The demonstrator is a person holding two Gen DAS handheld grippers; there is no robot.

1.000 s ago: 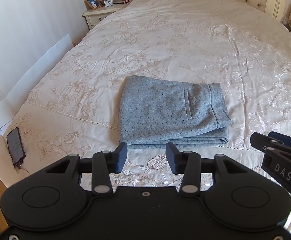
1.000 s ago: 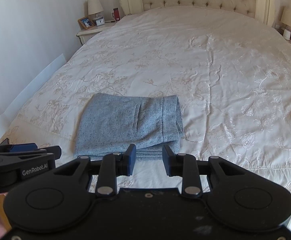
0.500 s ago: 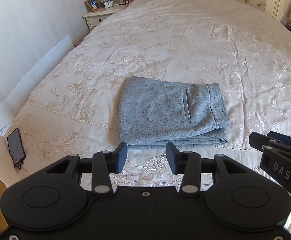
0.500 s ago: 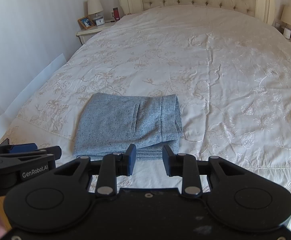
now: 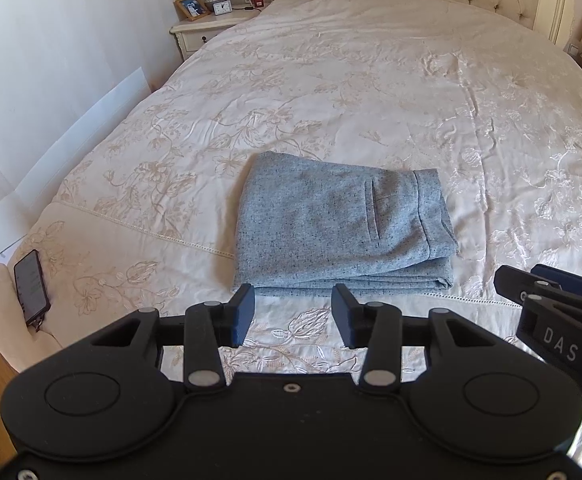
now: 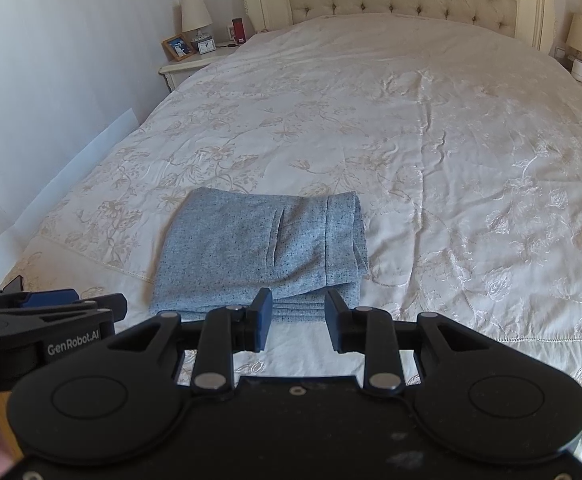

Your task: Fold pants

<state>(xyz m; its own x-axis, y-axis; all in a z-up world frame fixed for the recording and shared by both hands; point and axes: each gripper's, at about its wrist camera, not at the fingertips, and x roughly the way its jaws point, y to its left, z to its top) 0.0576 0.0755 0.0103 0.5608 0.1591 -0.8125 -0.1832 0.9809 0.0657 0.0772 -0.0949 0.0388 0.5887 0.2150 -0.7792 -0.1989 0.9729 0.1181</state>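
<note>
From the left wrist view, the grey pants (image 5: 343,226) lie folded into a compact stack of layers on the bed (image 5: 371,92), near its foot edge and somewhat toward its left side, the waistband and a slit pocket facing up on the right end of the stack. The left gripper (image 5: 293,314) hangs just short of the stack's near edge, its fingers (image 5: 243,312) apart with nothing between them — they touch no cloth. The right gripper (image 5: 551,288) shows at the right edge of this view; whether its fingers are apart cannot be told from here. A phone (image 5: 31,285) lies at the bed's near left corner, and a nightstand (image 5: 203,32) stands by the headboard.

From the right wrist view, the pants (image 6: 259,252) sit straight ahead, folded edges stacked toward the camera. The right gripper (image 6: 298,320) hovers before that edge, fingers (image 6: 263,316) apart and empty. The left gripper (image 6: 43,308) shows at the left edge.
</note>
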